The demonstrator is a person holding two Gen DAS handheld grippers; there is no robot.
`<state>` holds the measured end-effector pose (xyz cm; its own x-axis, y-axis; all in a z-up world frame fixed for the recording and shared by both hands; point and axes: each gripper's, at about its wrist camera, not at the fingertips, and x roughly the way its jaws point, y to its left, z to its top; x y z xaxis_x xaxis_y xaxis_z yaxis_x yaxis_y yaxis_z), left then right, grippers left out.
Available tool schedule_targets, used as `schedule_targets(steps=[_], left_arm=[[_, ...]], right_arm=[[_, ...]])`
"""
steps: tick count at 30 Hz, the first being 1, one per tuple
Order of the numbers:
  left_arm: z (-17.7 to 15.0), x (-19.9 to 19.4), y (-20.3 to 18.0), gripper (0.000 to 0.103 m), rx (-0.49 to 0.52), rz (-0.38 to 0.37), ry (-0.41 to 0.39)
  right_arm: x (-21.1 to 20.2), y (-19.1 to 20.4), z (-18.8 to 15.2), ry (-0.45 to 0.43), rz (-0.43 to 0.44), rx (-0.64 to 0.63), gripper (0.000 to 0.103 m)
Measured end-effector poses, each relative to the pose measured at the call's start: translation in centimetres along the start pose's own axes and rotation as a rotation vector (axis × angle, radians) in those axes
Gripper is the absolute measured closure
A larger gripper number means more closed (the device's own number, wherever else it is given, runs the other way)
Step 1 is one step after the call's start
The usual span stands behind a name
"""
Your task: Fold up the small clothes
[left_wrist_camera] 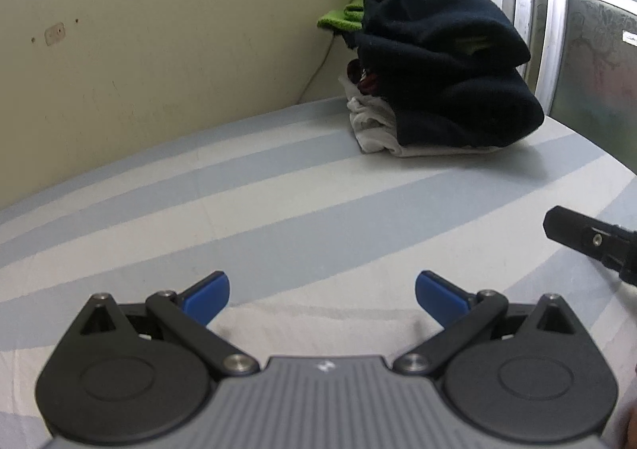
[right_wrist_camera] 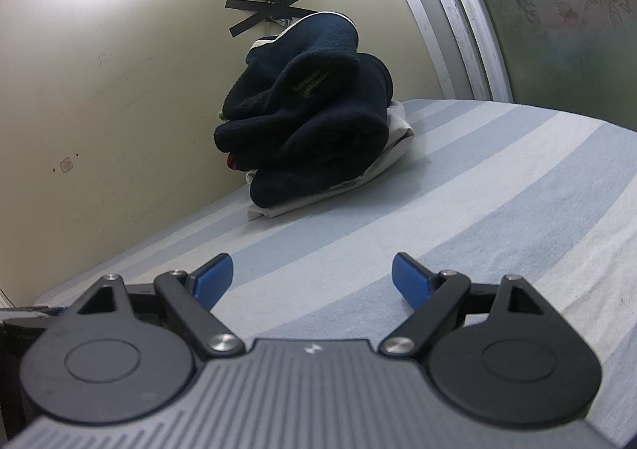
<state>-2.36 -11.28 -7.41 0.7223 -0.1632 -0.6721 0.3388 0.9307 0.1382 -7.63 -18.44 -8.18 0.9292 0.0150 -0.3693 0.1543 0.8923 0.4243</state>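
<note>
A pile of folded clothes, dark navy fleece over white garments with a green piece behind, is stacked on the striped bedsheet against the wall. The left gripper is held wide open with nothing between its 2 blue pads, above a white cloth. The right gripper is likewise spread wide and empty, well short of the pile.

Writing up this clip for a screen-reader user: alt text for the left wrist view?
The left tool hangs open and empty over a blue-and-white striped sheet. At the far wall sits a pile of clothes, dark navy fleece on top of white garments with a bit of green behind. The tip of the right tool shows at the right edge.
</note>
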Motion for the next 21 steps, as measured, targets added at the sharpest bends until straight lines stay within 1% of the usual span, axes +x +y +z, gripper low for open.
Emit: schedule_targets(steps=[7,21], left_arm=[[0.01,0.15,-0.19,0.000,0.004,0.009,0.024],[0.02,0.14,-0.33,0.000,0.022,0.013,0.025]], right_arm=[[-0.01,0.00,0.00,0.002,0.000,0.001,0.014],[0.04,0.02,-0.10,0.004,-0.003,0.002,0.014]])
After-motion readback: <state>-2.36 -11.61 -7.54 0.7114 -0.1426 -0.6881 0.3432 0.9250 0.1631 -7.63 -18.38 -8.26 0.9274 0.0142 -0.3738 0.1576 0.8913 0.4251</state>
